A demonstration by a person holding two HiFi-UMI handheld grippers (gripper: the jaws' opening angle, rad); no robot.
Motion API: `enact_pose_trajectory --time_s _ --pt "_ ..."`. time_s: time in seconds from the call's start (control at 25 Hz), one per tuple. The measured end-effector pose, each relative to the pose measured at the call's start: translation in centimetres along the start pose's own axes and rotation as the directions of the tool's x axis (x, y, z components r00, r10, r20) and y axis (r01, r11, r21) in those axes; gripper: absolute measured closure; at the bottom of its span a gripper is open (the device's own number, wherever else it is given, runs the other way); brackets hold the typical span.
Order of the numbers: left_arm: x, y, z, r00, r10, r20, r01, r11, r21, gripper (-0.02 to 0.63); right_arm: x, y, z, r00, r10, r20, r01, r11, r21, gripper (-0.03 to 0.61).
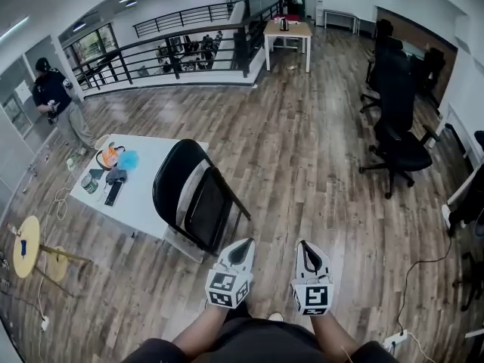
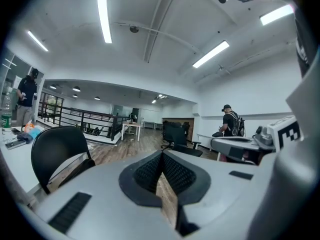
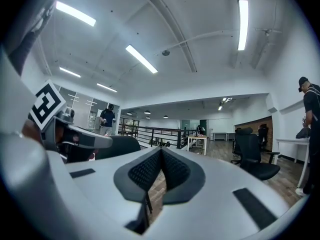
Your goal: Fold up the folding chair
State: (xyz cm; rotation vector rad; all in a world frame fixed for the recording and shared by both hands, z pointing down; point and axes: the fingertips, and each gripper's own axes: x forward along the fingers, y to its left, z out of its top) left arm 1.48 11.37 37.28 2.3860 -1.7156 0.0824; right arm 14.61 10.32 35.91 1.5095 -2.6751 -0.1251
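Folding chair (image 1: 193, 195) sits right against the white surface (image 1: 147, 203), just ahead of the left gripper (image 1: 242, 249) and right gripper (image 1: 308, 252), both jaws closed on nothing; looks like stiff, lightish metal tubing, so I'd grab the backrest top and seat edge.
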Motion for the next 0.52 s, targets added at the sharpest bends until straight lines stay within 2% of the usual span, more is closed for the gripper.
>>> enact_pose_trajectory --time_s 0.52 --pt "-2.1 -0.9 1.1 0.999 0.038 0.019 -0.039 0.999 0.025 0.609 -1.4 0.5 1.0 1.000 0.010 0.021 -0.010 1.000 0.000 0.566"
